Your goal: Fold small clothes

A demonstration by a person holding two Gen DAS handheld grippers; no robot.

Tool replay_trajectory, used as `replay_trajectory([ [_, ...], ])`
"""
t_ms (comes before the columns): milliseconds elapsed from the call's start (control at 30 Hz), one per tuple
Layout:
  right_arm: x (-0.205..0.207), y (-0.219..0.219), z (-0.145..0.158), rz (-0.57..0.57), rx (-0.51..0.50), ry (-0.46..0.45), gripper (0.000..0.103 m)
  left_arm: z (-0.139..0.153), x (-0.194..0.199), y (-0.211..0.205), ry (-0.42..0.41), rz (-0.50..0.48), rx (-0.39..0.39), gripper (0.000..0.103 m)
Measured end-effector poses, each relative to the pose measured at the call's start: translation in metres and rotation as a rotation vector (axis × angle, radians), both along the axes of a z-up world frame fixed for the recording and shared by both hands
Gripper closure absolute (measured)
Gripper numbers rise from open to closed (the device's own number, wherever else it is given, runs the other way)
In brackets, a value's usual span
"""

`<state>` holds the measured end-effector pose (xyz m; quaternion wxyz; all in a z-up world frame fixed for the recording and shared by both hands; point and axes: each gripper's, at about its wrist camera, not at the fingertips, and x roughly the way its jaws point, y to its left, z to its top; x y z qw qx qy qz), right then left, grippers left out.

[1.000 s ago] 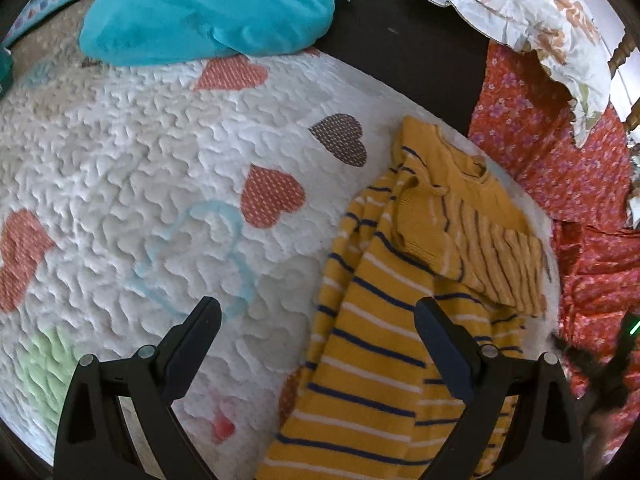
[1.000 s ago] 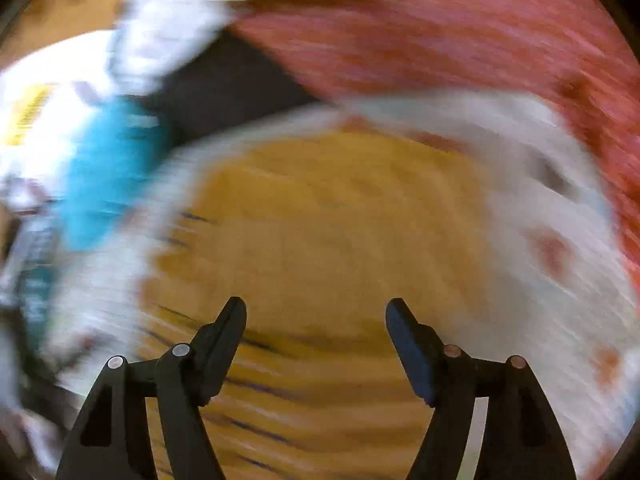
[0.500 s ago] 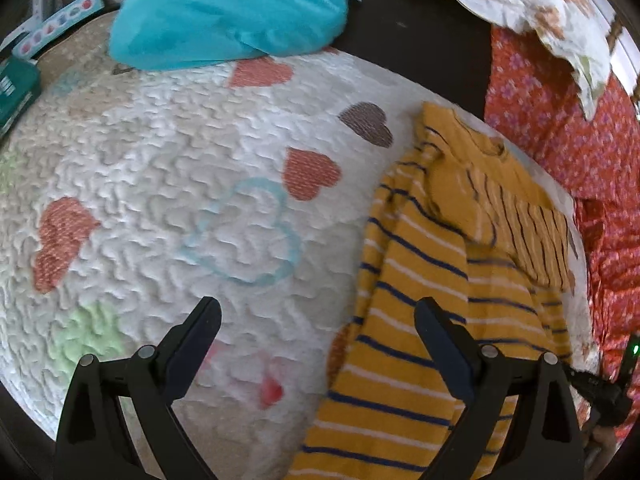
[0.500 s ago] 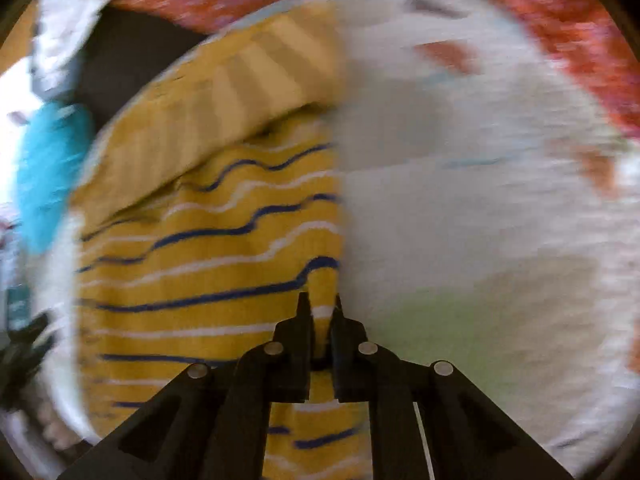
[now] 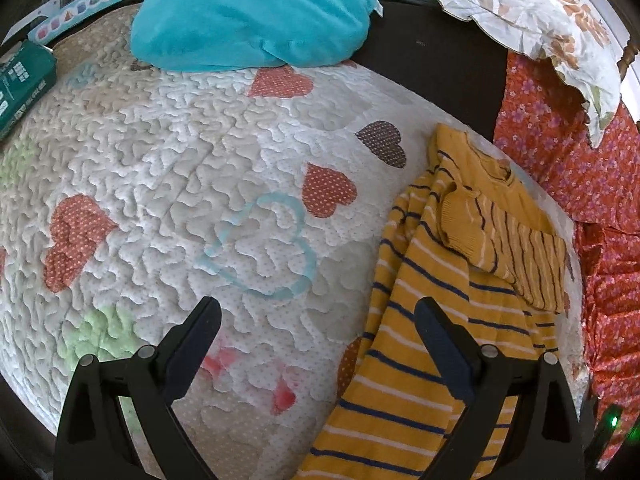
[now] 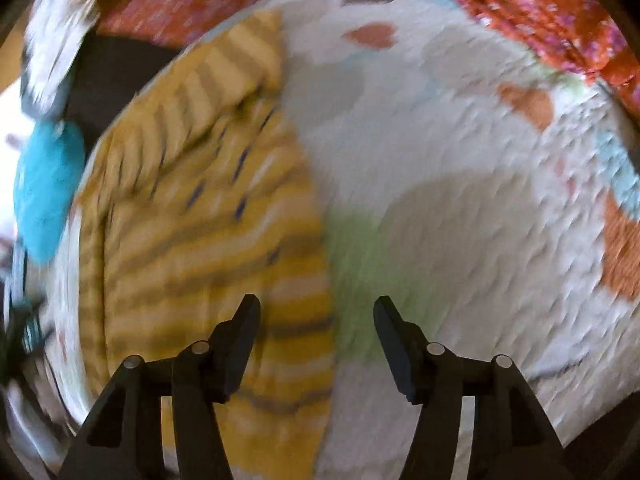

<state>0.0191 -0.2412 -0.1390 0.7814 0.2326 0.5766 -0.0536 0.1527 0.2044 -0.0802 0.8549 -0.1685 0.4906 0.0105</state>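
A small mustard-yellow sweater [image 5: 440, 320] with navy and white stripes lies on a white quilted mat with hearts [image 5: 200, 184], at the right of the left wrist view. One sleeve is folded across its chest. My left gripper [image 5: 316, 328] is open and empty, above the mat beside the sweater's left edge. The sweater also shows in the blurred right wrist view [image 6: 208, 216]. My right gripper [image 6: 316, 328] is open and empty above the sweater's right edge.
A teal cushion [image 5: 256, 12] lies at the mat's far edge. Red floral fabric [image 5: 580, 152] and a white floral cloth [image 5: 540, 12] lie to the right. A green box [image 5: 20, 80] and a coloured box [image 5: 72, 16] sit at the far left.
My right gripper was shut on the sweater's edge half a second ago and has opened and let go. My left gripper has drifted left over the mat, still open.
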Motion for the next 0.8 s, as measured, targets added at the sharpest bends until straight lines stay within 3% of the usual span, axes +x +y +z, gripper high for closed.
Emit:
replay_trajectory([
  [33,-0.003,0.012,-0.001,0.046,-0.046,0.013,0.076,0.001,-0.001,0.001,-0.001,0.011,0.015,0.006],
  [67,-0.003,0.013,-0.002,0.061,-0.096,0.018,0.081,0.001,-0.002,0.004,-0.002,0.025,0.031,0.006],
  [167,-0.001,0.020,0.019,0.019,-0.283,0.015,0.077,0.001,-0.004,0.018,0.013,0.084,0.066,0.006],
  [233,0.004,0.035,0.047,0.027,-0.368,-0.078,0.074,0.003,-0.003,0.032,0.023,0.135,0.066,0.006],
  [267,0.009,0.047,0.060,0.054,-0.363,-0.128,0.074,0.004,-0.003,0.040,0.021,0.162,0.068,0.006],
  [333,0.024,0.078,0.074,0.144,-0.262,-0.193,0.074,0.012,-0.005,0.060,-0.001,0.230,0.086,0.006],
  [400,0.043,0.131,0.077,0.307,-0.084,-0.214,0.066,0.016,-0.009,0.075,-0.015,0.293,0.116,0.006],
  [467,0.044,0.175,0.075,0.440,0.010,-0.213,0.053,0.019,-0.014,0.095,-0.018,0.369,0.144,0.006],
  [500,0.044,0.212,0.072,0.541,0.057,-0.212,0.053,0.018,-0.017,0.105,-0.012,0.400,0.143,0.006],
  [600,0.017,0.282,0.063,0.764,0.065,-0.223,0.048,0.014,-0.024,0.131,0.008,0.473,0.106,0.006],
  [667,-0.003,0.324,0.052,0.923,0.009,-0.229,0.045,0.013,-0.029,0.143,0.015,0.512,0.088,0.006],
  [800,-0.030,0.371,0.022,1.102,-0.084,-0.219,0.045,0.014,-0.033,0.153,0.014,0.546,0.067,0.006],
])
